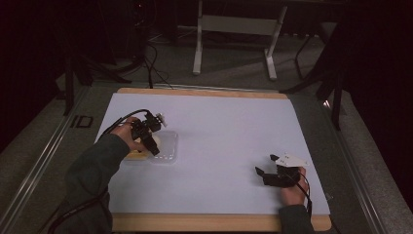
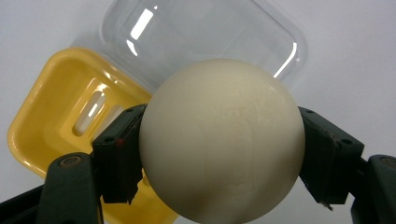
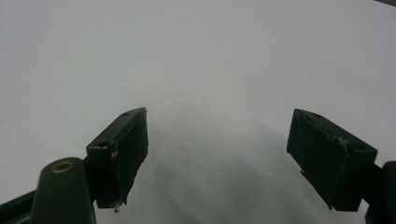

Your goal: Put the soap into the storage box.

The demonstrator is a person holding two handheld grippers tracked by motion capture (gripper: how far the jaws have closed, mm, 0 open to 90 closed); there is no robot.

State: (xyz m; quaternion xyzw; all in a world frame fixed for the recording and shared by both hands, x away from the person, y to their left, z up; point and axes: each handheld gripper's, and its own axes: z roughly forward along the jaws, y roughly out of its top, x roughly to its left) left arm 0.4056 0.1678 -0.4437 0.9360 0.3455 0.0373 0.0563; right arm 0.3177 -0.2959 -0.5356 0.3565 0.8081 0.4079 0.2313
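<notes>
Here the left gripper (image 2: 219,154) clamps the cream ball (image 2: 222,140) over the yellow tray (image 2: 46,121)

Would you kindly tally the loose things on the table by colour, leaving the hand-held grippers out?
Cream: 1, the round soap clamped in the left hand-held gripper
Yellow: 1, the soap dish
Clear: 1, the lid lying beside the dish
Total: 3

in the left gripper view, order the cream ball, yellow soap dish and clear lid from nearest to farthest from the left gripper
1. Cream ball: clamped between the jaws of the left gripper.
2. Yellow soap dish: just behind the ball, toward the left of the view.
3. Clear lid: beyond the dish, at the top of the view.
</notes>
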